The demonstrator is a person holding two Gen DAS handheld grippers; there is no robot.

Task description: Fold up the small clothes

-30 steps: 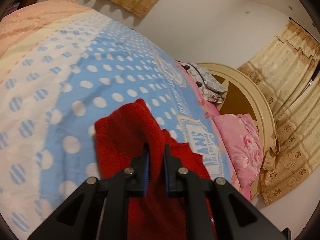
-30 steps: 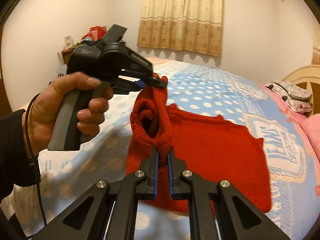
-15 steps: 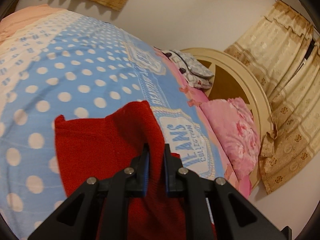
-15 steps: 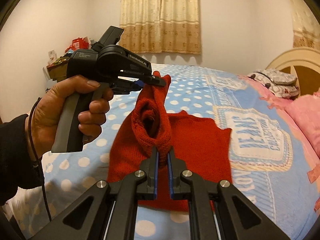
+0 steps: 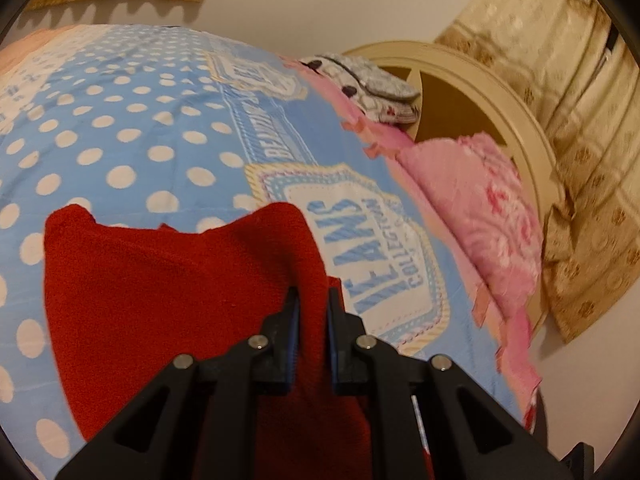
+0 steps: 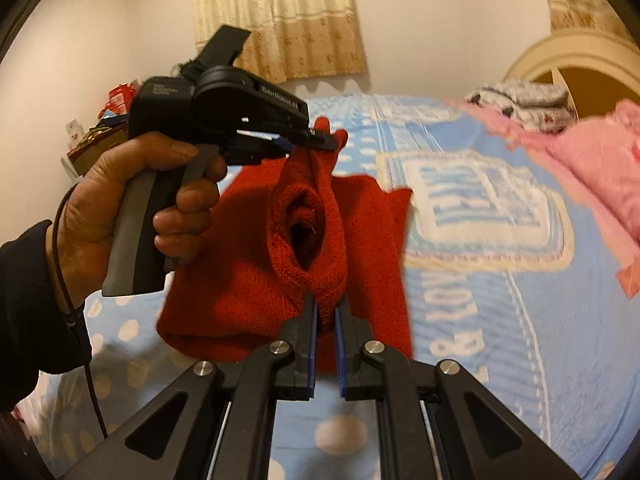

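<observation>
While both grippers are clamped on it, the red knit garment [image 6: 248, 280] hangs above the blue polka-dot bedspread [image 5: 132, 140], its lower part draping twd the bed. Right wrist view: right gripper [image 6: 325, 316], bottom centre, has its jaws pinched together on a bunched fold of the knit just below a rolled opening, prob. a sleeve or neck. Left gripper [image 6: 320, 142] sits upper left of centre, held by a hand [image 6: 120, 208] w/ a dark sleeve [image 6: 24, 312] at the left edge; its tips are shut on the top edge of the same fabric. Left wrist view: left gripper [image 5: 313, 300], bottom centre, jaws nearly together w/ a ridge of red knit between them; rest of the garment spreads to the left of frame over the dots. Pink pillow [image 5: 480, 208] lies at right, cream headboard [image 5: 500, 92] behind it, curtains [image 6: 280, 20] on the far wall.
</observation>
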